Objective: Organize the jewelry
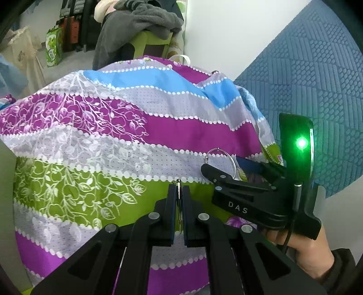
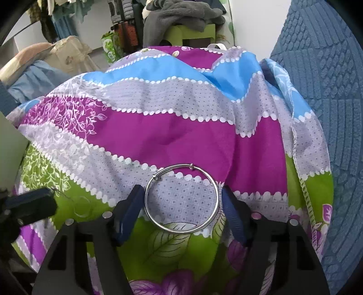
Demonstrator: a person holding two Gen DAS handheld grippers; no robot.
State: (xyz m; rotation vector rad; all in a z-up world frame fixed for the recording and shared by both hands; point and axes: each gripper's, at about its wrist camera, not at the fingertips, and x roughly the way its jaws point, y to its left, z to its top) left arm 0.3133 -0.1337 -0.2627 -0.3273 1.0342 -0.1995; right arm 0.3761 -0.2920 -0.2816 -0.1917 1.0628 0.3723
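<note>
A silver bangle point(image 2: 181, 231) lies flat on a striped purple, grey, blue and green cloth point(image 2: 181, 136). My right gripper point(image 2: 181, 195) stands open around it. One blue pad sits close beside each side of the rim, and I cannot tell whether either touches. In the left wrist view the bangle point(image 1: 219, 149) shows as an arc behind the right gripper point(image 1: 222, 165), which a hand point(image 1: 304, 256) holds. My left gripper point(image 1: 179, 192) is shut on a thin silver piece of jewelry point(image 1: 179, 188) with a small bead at its tip. The left gripper point(image 2: 29, 204) is also at the right wrist view's left edge.
A blue quilted surface point(image 2: 329, 113) runs along the right of the cloth. Behind the cloth stand a green stool with grey clothing point(image 2: 181, 13) piled on it, a green bag point(image 1: 53, 47) and other clutter on the floor.
</note>
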